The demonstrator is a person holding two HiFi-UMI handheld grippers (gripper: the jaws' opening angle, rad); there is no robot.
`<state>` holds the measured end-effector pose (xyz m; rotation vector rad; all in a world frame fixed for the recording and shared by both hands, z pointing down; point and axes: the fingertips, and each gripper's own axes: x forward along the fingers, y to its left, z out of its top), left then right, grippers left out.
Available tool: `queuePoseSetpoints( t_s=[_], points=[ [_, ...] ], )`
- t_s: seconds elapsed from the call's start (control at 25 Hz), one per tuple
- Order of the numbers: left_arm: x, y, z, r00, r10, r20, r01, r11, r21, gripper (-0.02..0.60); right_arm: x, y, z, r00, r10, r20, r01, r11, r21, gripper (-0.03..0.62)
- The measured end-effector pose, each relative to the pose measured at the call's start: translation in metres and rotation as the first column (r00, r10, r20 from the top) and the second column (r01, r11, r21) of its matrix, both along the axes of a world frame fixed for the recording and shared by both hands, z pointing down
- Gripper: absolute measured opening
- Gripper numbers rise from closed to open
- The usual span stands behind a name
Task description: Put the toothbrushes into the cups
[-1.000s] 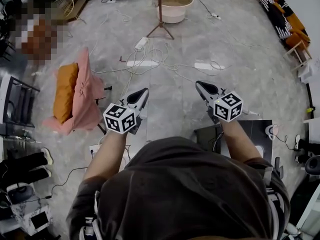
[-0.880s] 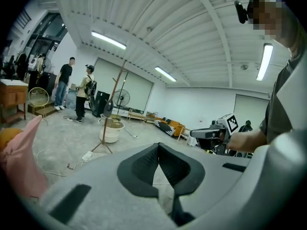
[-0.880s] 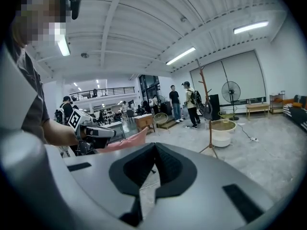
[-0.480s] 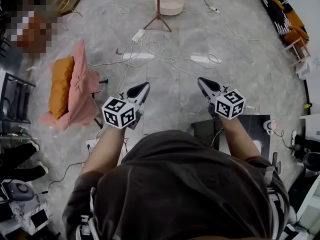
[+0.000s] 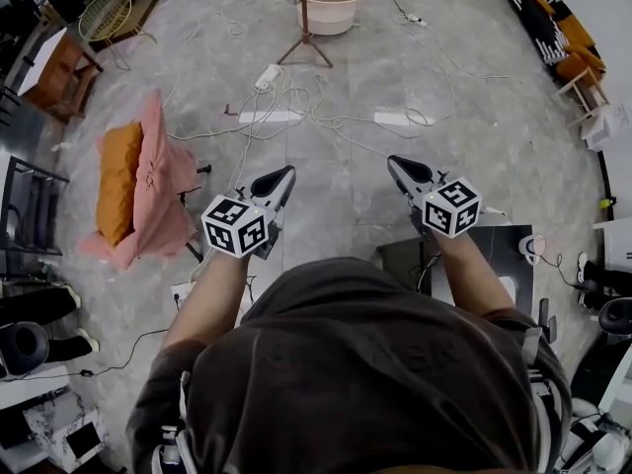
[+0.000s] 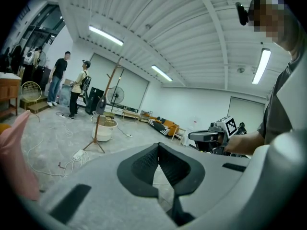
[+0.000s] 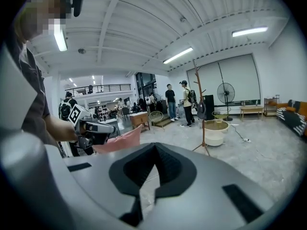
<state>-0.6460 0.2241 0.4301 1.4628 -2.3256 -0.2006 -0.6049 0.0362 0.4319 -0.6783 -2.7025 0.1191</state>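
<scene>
No toothbrush and no cup shows in any view. I hold both grippers out in front of my chest, above the grey floor, pointing forward and slightly down. My left gripper has its jaws closed together with nothing between them, as its own view shows. My right gripper is likewise shut and empty. Each gripper appears in the other's view: the right gripper and the left gripper, both held by a hand.
A pink chair with an orange cushion stands at left. Cables and power strips lie across the floor ahead. A wooden tripod stand and a beige tub are farther off. A dark box sits at right. Two people stand far away.
Both grippers keep their pose, still shut. The head view has shifted a little, so the floor objects slide slightly toward the top of the picture.
</scene>
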Motion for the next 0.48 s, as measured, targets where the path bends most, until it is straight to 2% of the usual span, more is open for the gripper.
queuePoseSetpoints(
  t_s=[0.48],
  points=[
    [0.0016,-0.0043,-0.0001,1.0,0.002,-0.012,-0.002,1.0,0.018,0.006,0.0044,-0.0038,-0.001,1.0,0.002,-0.003,-0.002,1.0,0.016,-0.009]
  ],
)
